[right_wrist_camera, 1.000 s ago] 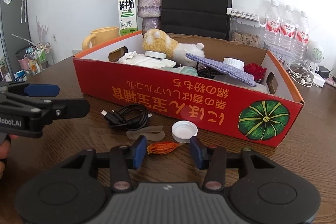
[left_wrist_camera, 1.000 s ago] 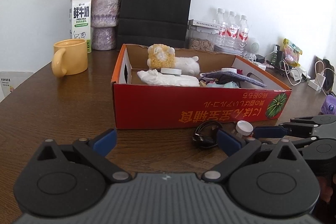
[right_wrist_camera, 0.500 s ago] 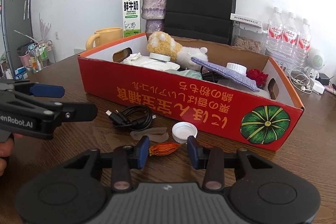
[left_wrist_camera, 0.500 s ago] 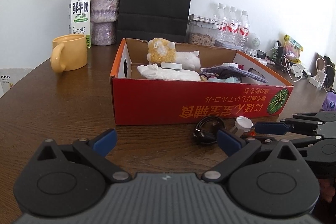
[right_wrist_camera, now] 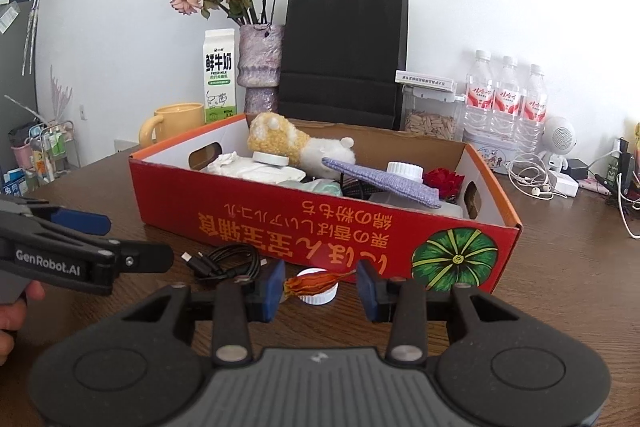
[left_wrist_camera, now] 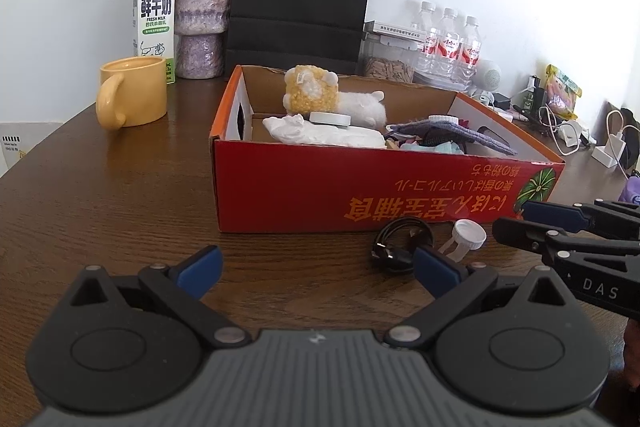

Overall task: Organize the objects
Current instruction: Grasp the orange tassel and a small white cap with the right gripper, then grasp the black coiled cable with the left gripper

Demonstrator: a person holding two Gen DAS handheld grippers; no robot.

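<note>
Right gripper [right_wrist_camera: 320,287]: jaws narrow, having just been closing; pinching the dried orange flower [right_wrist_camera: 310,283] end to end, bud against the left pad, thin stem tip reaching the right pad; looking like a light, marginal hold.
Left gripper [left_wrist_camera: 316,267]: standing wide apart with nothing between the pads; hovering low over the table [left_wrist_camera: 120,207], beside the right one.
Flower's place: hanging just above the white cap [right_wrist_camera: 320,298], in front of the red box [right_wrist_camera: 280,211] and near the black cable [right_wrist_camera: 236,263]; not yet inside the box.
Step in hand: judging by the task, carrying the flower up and over the near wall of the box.
Doing it well: lifting straight and slowly, since a brittle dried bud is likely crumbling or slipping under a jolt; avoiding squeezing harder; clearing the cardboard rim fully before moving forward; aiming for a free patch near the red flower [right_wrist_camera: 442,181] at the box's right end, not onto the piled cloths.
Risk: stem end sliding off the right pad and dropping onto the cap or the cable.
</note>
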